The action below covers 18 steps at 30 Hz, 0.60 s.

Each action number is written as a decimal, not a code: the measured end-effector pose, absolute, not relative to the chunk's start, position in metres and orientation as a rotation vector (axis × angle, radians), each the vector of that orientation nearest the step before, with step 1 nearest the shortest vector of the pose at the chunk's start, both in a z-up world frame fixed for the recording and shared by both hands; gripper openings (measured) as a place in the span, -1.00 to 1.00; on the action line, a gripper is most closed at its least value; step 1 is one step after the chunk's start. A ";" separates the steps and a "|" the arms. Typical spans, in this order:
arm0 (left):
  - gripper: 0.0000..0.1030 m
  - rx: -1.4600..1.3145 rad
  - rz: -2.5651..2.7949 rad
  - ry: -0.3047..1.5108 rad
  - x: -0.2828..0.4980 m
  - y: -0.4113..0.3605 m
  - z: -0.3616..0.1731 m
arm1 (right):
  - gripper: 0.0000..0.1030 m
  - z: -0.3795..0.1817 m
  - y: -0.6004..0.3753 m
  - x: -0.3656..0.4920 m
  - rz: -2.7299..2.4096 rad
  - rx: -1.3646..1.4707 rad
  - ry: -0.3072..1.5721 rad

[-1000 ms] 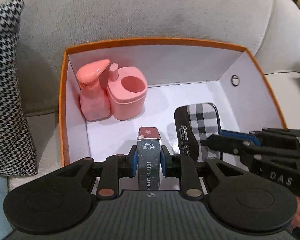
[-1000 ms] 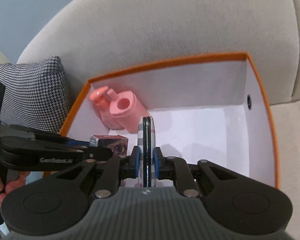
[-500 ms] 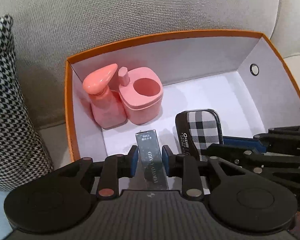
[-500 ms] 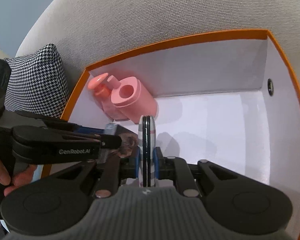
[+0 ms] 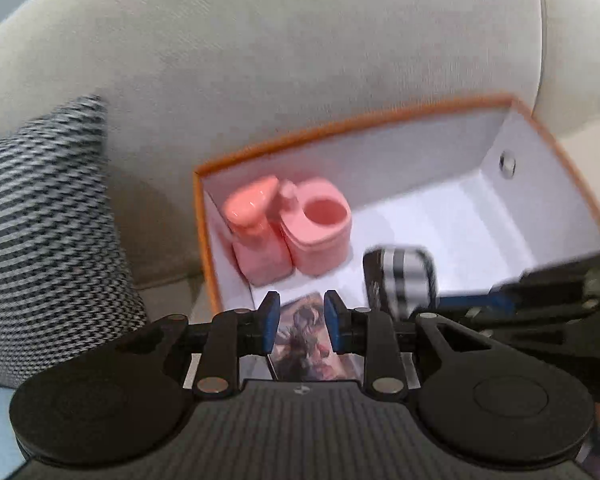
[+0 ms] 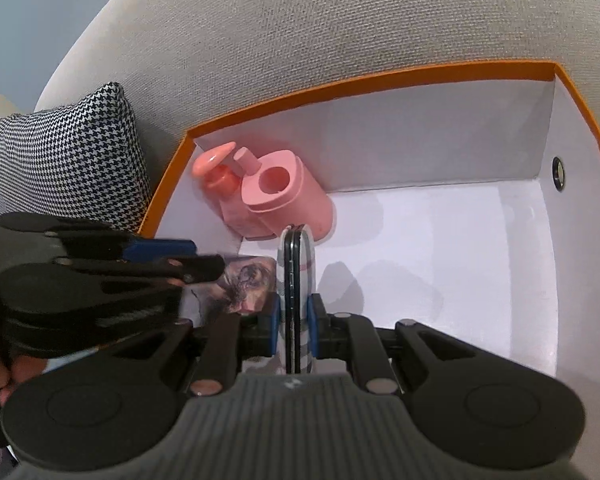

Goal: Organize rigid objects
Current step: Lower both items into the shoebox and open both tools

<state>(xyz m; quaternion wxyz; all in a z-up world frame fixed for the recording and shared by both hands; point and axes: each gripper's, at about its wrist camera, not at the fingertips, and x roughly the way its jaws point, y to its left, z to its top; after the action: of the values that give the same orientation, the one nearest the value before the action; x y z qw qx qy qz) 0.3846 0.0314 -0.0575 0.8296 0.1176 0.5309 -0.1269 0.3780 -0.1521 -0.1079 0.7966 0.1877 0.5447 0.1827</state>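
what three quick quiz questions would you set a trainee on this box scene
1. True or false: the right tongs grip the plaid case on edge.
2. Where in the orange box is the pink soap set? A far left corner; B far right corner; C outside it.
3. Fill in: the card box lies flat below the ___ tongs.
Key: 1 true; 2 A; 3 left tongs.
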 end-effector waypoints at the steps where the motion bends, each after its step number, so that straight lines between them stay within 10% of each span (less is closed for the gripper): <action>1: -0.39 0.219 -0.265 1.109 0.383 0.037 -0.051 | -0.72 -0.108 -0.152 0.379 0.396 0.415 1.180; 18: -0.45 0.022 -0.214 1.137 0.368 0.089 -0.051 | -0.77 -0.123 -0.136 0.406 0.315 0.290 1.308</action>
<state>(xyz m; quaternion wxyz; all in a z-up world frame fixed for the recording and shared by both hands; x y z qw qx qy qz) 0.3683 0.0893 -0.0506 0.8371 0.0106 0.5375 -0.1012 0.4063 -0.1359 -0.1232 0.7726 0.1338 0.6034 0.1452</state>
